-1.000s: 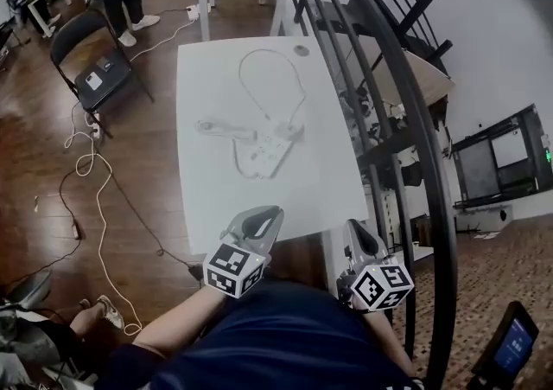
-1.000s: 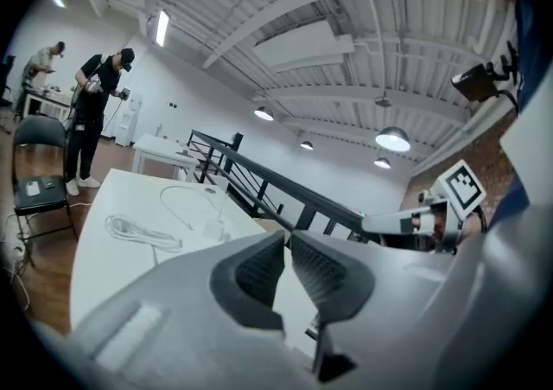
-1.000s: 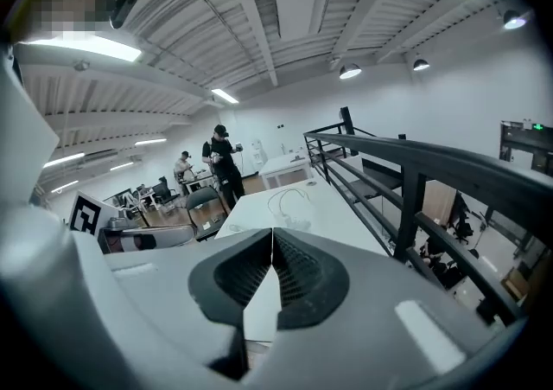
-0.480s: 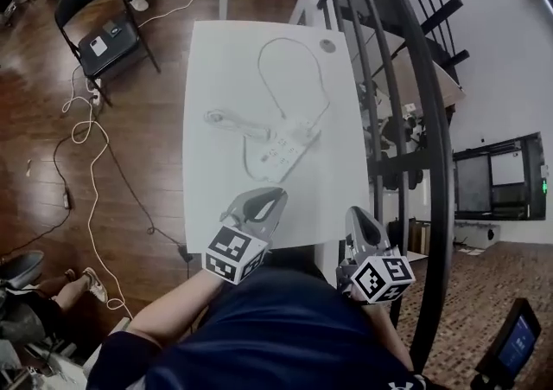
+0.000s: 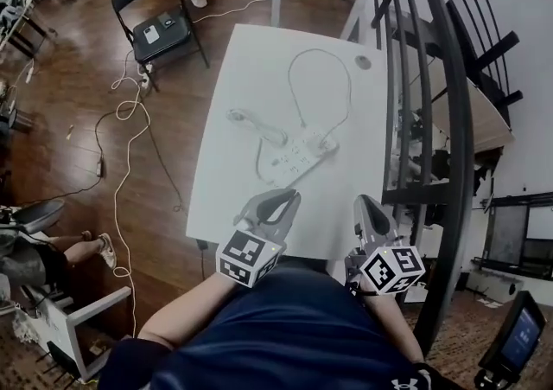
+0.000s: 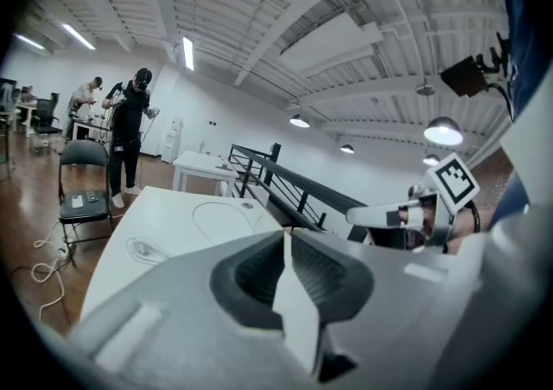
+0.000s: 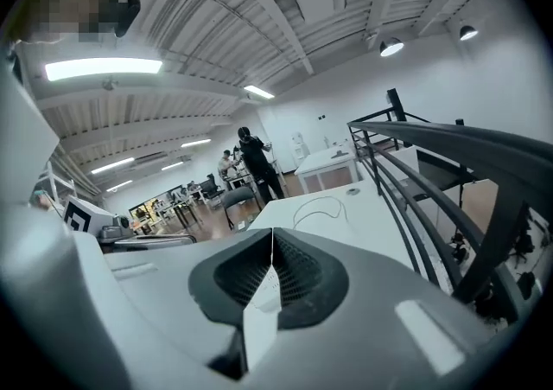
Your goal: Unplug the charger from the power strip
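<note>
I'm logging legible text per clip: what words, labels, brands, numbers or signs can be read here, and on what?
No word or number is readable in any view.
Cubes on left gripper and right gripper: black-and-white square patterns, no letters.
Power strip: print, if any, too small.
Device screen, lower right of head view: lit, blurred.
Shirt emblem: white mark, cut off by the frame.

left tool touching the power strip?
Apart. Head view: the left tool is at the table's near edge, with bare white surface showing between it and the power strip.
</note>
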